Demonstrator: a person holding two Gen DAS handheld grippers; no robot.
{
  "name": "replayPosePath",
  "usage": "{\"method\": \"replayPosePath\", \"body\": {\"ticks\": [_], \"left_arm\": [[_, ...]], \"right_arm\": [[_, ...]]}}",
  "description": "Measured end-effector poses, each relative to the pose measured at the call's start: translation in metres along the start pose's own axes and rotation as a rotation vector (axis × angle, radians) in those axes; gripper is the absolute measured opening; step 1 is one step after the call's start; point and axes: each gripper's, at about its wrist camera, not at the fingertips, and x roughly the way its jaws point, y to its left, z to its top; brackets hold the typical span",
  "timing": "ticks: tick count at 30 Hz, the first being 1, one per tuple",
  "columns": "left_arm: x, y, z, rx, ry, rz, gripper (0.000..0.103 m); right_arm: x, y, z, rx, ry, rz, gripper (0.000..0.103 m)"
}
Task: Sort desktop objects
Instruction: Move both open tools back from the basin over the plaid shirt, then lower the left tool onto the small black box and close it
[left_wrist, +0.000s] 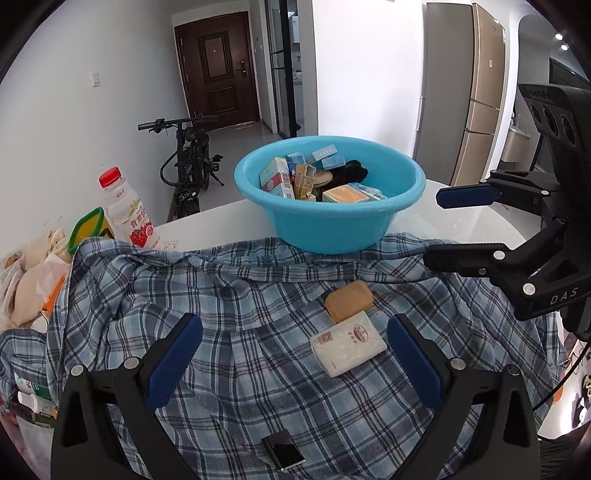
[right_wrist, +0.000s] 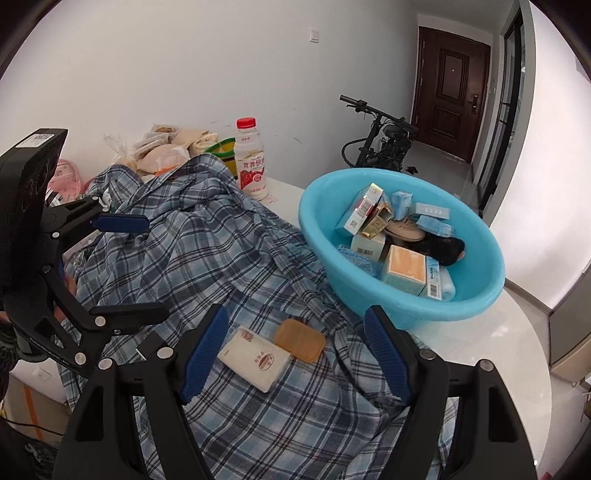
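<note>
From the left wrist camera, the left gripper (left_wrist: 293, 354) hangs over a blue plaid shirt (left_wrist: 236, 332) spread across the white table (left_wrist: 480, 229), its blue-padded fingers (left_wrist: 173, 360) spread wide with nothing between them. Just ahead of the right-hand finger lie a white soap packet (left_wrist: 348, 343) and a tan soap bar (left_wrist: 349, 300), touching each other on the shirt. A small black box (left_wrist: 283, 452) sits on the cloth close to the camera. Behind the shirt stands a blue basin (left_wrist: 330, 192) filled with small boxes, its near edge resting on the fabric. A drink bottle (left_wrist: 127, 208) with a red cap stands at the left beside some bags (left_wrist: 26, 288). The right gripper (left_wrist: 439, 225) reaches in from the right, near the basin, jaws apart and empty. From the right wrist camera, the right gripper (right_wrist: 295, 349) is likewise spread open above the shirt (right_wrist: 207, 251), with the white soap packet (right_wrist: 255, 362) and tan soap bar (right_wrist: 300, 340) lying between its fingers, untouched. The basin (right_wrist: 402, 243) sits just beyond to the right, the bottle (right_wrist: 251, 162) farther back, and the left gripper (right_wrist: 147, 266) shows at the left, open.
</note>
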Motion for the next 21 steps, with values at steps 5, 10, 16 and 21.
{"method": "replayPosePath", "body": {"ticks": [5, 10, 16, 21], "left_arm": [[0.005, 0.007, -0.031, -0.041, 0.044, -0.007, 0.102], [0.022, 0.010, -0.064, -0.042, 0.129, -0.022, 0.102], [0.034, 0.006, -0.092, -0.049, 0.150, -0.046, 0.102], [0.042, 0.000, -0.105, -0.039, 0.157, -0.067, 0.102]], "right_arm": [[0.014, 0.012, -0.019, -0.059, 0.043, -0.020, 0.075], [0.026, 0.014, -0.036, -0.061, 0.099, 0.012, 0.075], [0.031, 0.021, -0.051, -0.095, 0.119, -0.005, 0.075], [0.037, 0.018, -0.058, -0.055, 0.147, 0.041, 0.079]]}}
